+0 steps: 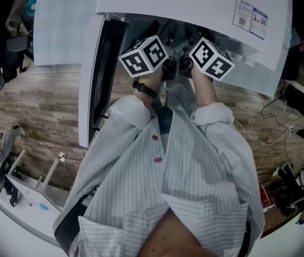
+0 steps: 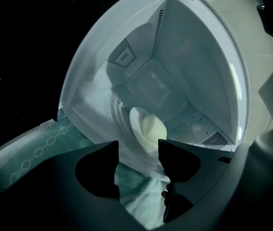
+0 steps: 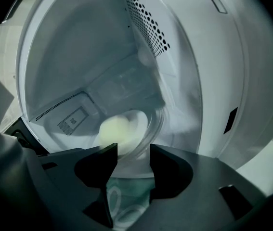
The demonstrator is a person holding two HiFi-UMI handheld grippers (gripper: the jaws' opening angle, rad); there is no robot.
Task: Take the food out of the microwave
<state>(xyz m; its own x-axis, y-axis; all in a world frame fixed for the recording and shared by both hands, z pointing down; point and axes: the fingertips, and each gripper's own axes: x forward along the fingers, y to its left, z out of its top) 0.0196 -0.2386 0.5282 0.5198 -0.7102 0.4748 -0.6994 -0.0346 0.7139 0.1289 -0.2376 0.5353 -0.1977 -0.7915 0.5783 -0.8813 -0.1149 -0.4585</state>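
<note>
Well, from the left gripper view I look straight into the open microwave [image 2: 199, 66]; the left tool [image 2: 138, 150] stands at the mouth of its cavity with the jaws spread wide and nothing gripped between them; the food [image 2: 154, 128], a pale rounded lump, sits on a white plate [image 2: 137, 121] on the microwave's floor, just beyond the jaw tips; a clear turntable [image 2: 117, 112] lies under the plate; a green patterned cloth [image 2: 35, 148] lies just outside the microwave's opening, beneath the tool.

In the right gripper view the right tool [image 3: 132, 153] is likewise at the microwave's mouth, jaws wide apart and holding nothing; the food [image 3: 112, 129] and the plate [image 3: 138, 124] are still inside the microwave, just past the tips, nearer the left jaw in this view; a field of vent holes [image 3: 148, 25] marks the microwave's side wall above them; the green cloth shows low between the jaws, outside the opening.

In the head view I see both tools side by side, their marker cubes just below the front edge of the microwave's white top; the jaw tips are hidden under that top; the microwave's door [image 1: 87, 90] stands open to the left of the tools; a printed label [image 1: 251, 19] sits on the microwave's top at the right; the person's striped shirt [image 1: 194, 170] fills the foreground, and a wooden floor [image 1: 44, 100] lies beside the microwave.
</note>
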